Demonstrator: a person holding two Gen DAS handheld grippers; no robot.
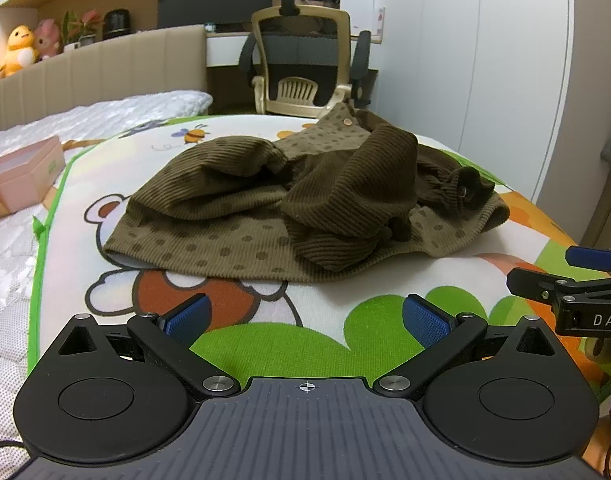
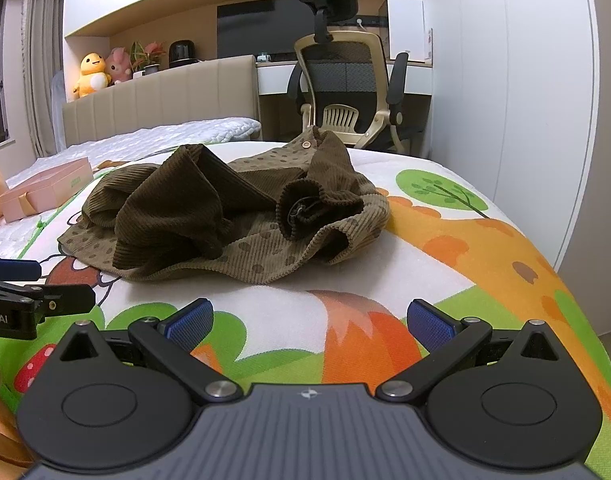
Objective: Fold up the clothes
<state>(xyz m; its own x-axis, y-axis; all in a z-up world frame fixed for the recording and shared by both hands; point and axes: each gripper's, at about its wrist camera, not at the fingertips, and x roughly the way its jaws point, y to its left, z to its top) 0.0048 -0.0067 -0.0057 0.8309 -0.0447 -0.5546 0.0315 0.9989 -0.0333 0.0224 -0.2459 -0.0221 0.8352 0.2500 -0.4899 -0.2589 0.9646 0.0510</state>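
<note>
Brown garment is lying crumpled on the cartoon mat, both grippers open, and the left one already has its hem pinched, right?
Not quite. The left gripper holds nothing: the left wrist view shows its open jaws short of the brown garment, over bare cartoon mat. The right gripper is open too.

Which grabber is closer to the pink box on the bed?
Left. The left gripper hovers open on the side of the brown corduroy garment where the pink box sits. The right gripper is open too, farther over, with the left one between.
</note>
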